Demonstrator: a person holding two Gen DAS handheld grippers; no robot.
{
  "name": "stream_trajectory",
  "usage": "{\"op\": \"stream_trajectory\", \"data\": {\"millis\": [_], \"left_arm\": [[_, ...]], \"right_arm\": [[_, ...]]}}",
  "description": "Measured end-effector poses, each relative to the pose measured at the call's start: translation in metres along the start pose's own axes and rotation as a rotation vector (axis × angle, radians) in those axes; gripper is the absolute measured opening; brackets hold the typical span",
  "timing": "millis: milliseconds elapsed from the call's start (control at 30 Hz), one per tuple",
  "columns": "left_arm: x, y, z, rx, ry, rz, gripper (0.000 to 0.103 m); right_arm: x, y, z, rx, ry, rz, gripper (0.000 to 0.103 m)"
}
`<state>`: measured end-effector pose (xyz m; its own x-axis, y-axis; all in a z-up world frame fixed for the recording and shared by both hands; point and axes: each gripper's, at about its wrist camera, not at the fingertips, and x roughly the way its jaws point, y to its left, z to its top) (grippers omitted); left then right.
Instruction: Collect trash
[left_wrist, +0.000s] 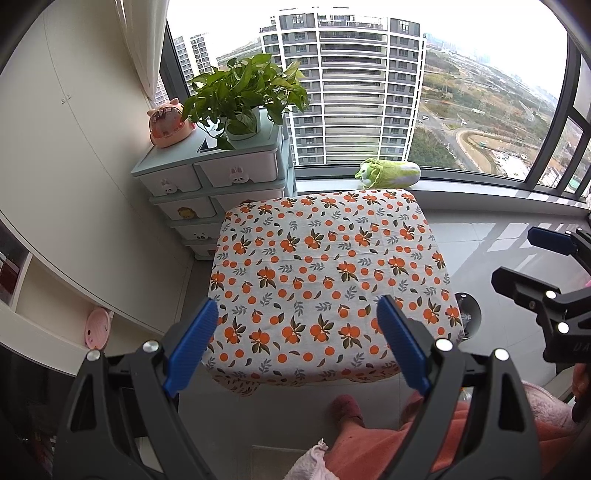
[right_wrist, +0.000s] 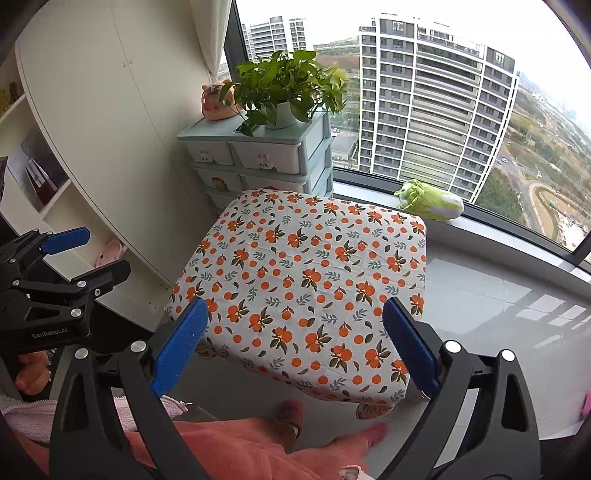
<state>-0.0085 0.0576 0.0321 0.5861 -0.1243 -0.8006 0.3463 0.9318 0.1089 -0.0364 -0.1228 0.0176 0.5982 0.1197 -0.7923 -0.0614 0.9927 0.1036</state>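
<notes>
A small table (left_wrist: 325, 258) (right_wrist: 306, 266) covered by a white cloth printed with oranges stands in front of me, and I see no loose item on it. My left gripper (left_wrist: 297, 304) (right_wrist: 103, 251) hovers open over the table's near edge, its blue pads wide apart with nothing between them. My right gripper (right_wrist: 295, 306) (left_wrist: 517, 254) is also open and empty, held beside the left one over the near edge. A round pale container (left_wrist: 468, 314) shows on the floor to the table's right, partly hidden by the cloth.
A pastel drawer unit (left_wrist: 207, 177) left of the table carries a potted plant (left_wrist: 240, 92) and a pink toy (left_wrist: 168, 125). A green cabbage plush (left_wrist: 388, 173) lies on the windowsill. White cupboards stand at left. The person's slippered feet (right_wrist: 291, 417) are below the table's edge.
</notes>
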Motion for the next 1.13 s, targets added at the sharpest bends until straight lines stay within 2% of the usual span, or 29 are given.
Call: {"op": "stream_trajectory", "data": {"millis": [1133], "left_arm": [[-0.0076, -0.0059, -0.0051, 0.021, -0.025, 0.010, 0.088]], "right_arm": [[-0.0008, 0.0000, -0.0033, 0.014, -0.005, -0.007, 0.092]]}}
